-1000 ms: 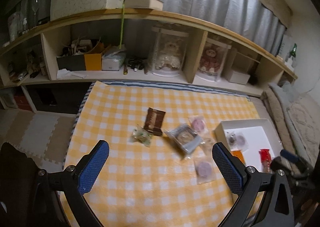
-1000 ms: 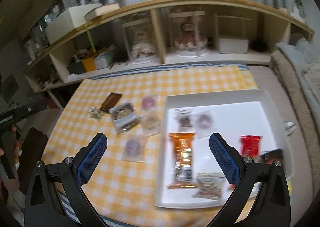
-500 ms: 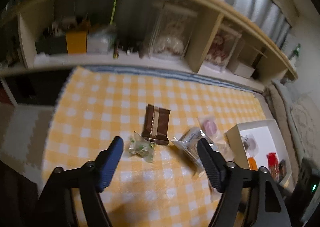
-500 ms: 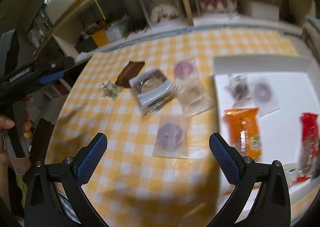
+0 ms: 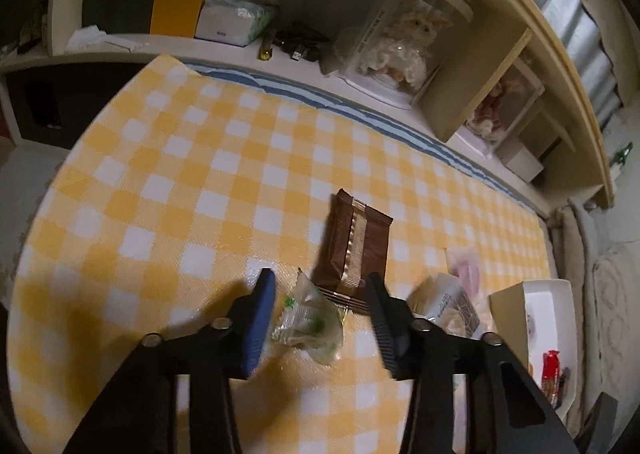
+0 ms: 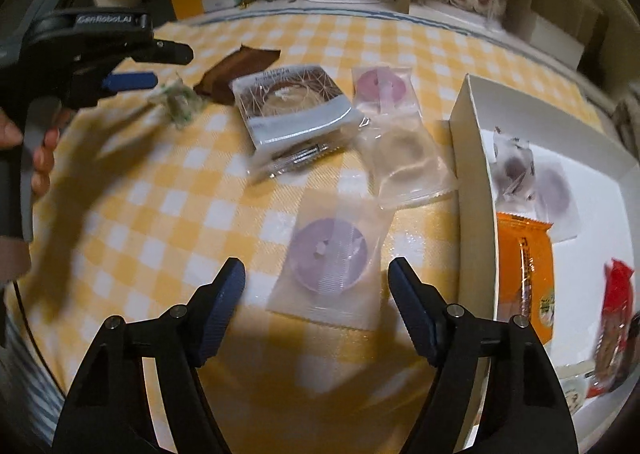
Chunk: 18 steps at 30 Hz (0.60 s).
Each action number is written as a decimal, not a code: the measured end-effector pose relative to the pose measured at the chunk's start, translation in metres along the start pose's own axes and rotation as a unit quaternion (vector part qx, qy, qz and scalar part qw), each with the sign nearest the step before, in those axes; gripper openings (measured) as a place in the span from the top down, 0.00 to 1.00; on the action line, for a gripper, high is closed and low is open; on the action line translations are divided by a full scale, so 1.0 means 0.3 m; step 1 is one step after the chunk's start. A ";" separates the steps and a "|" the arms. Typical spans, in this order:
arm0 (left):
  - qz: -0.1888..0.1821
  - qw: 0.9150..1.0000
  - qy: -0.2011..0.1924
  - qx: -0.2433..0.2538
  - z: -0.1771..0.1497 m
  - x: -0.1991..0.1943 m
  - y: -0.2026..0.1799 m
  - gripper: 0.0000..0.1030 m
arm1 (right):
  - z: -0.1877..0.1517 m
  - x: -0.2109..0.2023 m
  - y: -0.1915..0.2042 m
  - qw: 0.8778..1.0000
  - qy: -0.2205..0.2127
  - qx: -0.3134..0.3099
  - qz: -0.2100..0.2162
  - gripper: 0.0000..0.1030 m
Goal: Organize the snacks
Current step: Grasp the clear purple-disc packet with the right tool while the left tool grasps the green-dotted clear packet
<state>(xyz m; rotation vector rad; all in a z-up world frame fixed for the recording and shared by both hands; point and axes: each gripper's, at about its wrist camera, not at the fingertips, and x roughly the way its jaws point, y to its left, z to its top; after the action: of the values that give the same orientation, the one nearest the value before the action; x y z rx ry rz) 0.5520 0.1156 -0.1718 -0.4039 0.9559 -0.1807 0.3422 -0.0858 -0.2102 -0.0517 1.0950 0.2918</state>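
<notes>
Your left gripper (image 5: pixel 320 318) points down at the yellow-checked cloth (image 5: pixel 168 181), jaws just been closing, now narrow. The small green-print clear packet (image 5: pixel 308 328) lies between the pads; the left blue pad is just beside it, the right one apart, so no grip yet. In the right wrist view that gripper (image 6: pixel 132 79) shows at far left with your hand (image 6: pixel 40 149) on the handle, and the same green packet (image 6: pixel 178 103) looks blurred under its tip.

Next right, the brown wrapper (image 5: pixel 354 246) lies flat, its near edge touching the green packet. Then the grey-and-brown donut pack (image 6: pixel 292 105), the pink cookie packet (image 6: pixel 380 85) and a clear packet with a pale ring (image 6: pixel 404 157), overlapping each other at the edges.

Your right gripper (image 6: pixel 316 310) hovers over the purple cookie packet (image 6: pixel 332 258). Jaws have just been closing but stand wide, 1 pad either side of the packet's near end, neither pressing it. It holds nothing.

Far right, the white box (image 6: pixel 474 141) sits on the cloth, wall just beside the clear packet. Inside: 2 clear packets with dark cookies (image 6: pixel 532 181), an orange pack (image 6: pixel 526 266), a red pack (image 6: pixel 616 314), 1 small pack at the near corner, too blurred to tell.
</notes>
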 end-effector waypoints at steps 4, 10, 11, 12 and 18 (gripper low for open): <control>0.018 1.000 -0.010 0.007 -0.002 0.030 0.014 0.63 | -0.013 0.011 0.031 0.999 0.004 -0.046 -0.022 0.42; 0.064 0.997 0.008 0.034 -0.035 0.039 0.015 0.63 | -0.047 -0.004 0.059 0.998 0.017 -0.057 0.013 0.43; 0.072 0.996 0.017 0.040 -0.036 0.041 0.013 0.63 | -0.050 -0.007 0.063 0.998 0.019 -0.056 0.019 0.43; 0.075 0.996 0.023 0.045 -0.039 0.035 0.009 0.63 | -0.056 -0.014 0.067 0.998 0.022 -0.054 0.029 0.43; 0.080 0.994 0.053 0.056 -0.030 -0.001 -0.020 0.63 | -0.095 -0.035 0.098 0.995 0.039 -0.069 0.067 0.44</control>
<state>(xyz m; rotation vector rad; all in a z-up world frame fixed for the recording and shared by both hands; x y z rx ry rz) 0.5445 0.1078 -0.1737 -0.2136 1.0723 -0.1098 0.3054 -0.0649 -0.2112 -0.1127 1.1567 0.4897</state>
